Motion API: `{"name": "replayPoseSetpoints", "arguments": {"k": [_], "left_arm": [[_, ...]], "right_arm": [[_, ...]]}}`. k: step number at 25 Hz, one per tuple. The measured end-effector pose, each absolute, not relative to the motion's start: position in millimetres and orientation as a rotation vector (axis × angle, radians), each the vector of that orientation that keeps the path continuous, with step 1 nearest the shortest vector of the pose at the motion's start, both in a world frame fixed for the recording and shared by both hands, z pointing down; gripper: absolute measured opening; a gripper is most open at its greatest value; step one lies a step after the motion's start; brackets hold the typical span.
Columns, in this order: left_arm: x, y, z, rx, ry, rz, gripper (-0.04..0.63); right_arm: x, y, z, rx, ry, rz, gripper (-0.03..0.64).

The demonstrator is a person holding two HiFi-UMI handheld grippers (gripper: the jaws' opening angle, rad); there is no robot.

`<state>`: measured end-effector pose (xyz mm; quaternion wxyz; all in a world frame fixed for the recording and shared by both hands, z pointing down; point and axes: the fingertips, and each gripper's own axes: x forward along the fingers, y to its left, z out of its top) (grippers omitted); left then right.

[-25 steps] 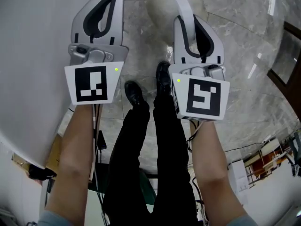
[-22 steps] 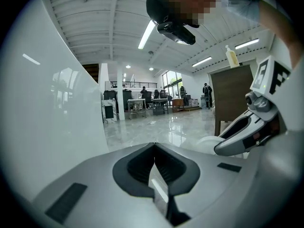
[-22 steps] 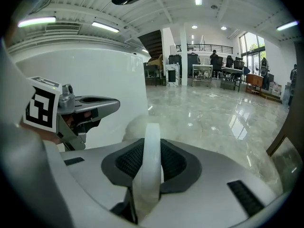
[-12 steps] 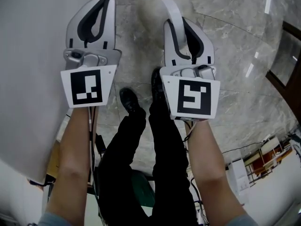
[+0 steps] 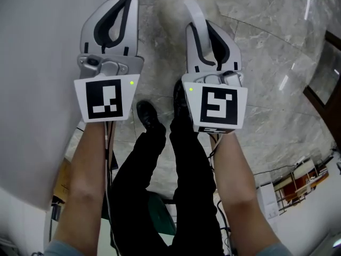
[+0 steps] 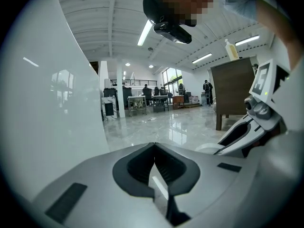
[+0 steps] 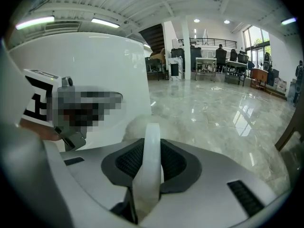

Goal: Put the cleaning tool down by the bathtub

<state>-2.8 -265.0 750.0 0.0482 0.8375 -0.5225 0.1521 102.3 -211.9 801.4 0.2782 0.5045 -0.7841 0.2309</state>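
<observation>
Now I've lowered both tongs beside the bathtub [image 5: 42, 63]. The right tongs [image 7: 152, 141] clamp the cleaning tool [image 7: 151, 170], the left tongs [image 6: 154, 148] are closed and empty, and the floor [image 5: 266, 63] is close.

Head view stares steeply down at the floor [image 5: 266, 63], both gripper views skim low across it, bathtub [image 5: 37, 63] close alongside.

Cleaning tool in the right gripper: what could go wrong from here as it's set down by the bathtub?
The right gripper pinches the cleaning tool only by its thin handle; the fluffy head beyond could swing or slip out.
The bathtub wall is close on the left; the shut, empty left gripper might knock it.
On the glossy marble floor, the tool may slide away.
</observation>
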Motion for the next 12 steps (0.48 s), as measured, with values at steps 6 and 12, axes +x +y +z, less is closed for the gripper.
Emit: {"name": "replayPoseSetpoints", "arguments": {"k": [6,12], "left_arm": [[-16,-271,759,2.535,-1.613,0.475,0.015],[-21,-269,769,2.522,-1.616,0.487,0.015]], "right_arm": [[87,-217,817,1.326,-2.109,0.625,0.104],[86,-217,832,1.302,-2.106,0.611,0.106]]}}
